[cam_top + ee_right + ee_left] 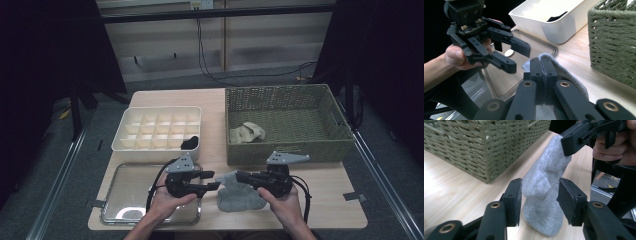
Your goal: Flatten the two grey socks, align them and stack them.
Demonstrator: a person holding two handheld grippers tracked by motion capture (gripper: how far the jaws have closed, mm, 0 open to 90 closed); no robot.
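Work in hand: folding or rolling a grey sock [239, 196] at the near edge of the table [220, 102], judged from how it is held.
Grey sock: on the wood between metal tray [130, 197] and basket [334, 142]; 1 end lifted, the rest resting on the table.
Right gripper [243, 176]: jaws pressed together on the raised end of the sock, cloth pinched flat between the pads; held up, probably to keep the sock taut and upright for the other tool.
Left gripper [540, 195]: jaws spread part-way, 1 on each side of the hanging middle of the sock; pads near the cloth, not clearly pressing it; no grip yet.
Likely reason for this pose: 2 holds needed, 1 at the end and 1 at the middle, to double the sock over.
Divided white box [157, 129]: beyond the tray, 1 dark item [190, 143] in a near right compartment, other cells bare; probable place for the sock.
Basket: green wicker, beyond the sock, with 1 beige sock [248, 132] inside near its left wall.
In the way: basket front wall close behind the sock; box rim just beyond the left gripper; little room for a wide swing.
Risk: slack cloth slipping out if the left jaws shut too low.
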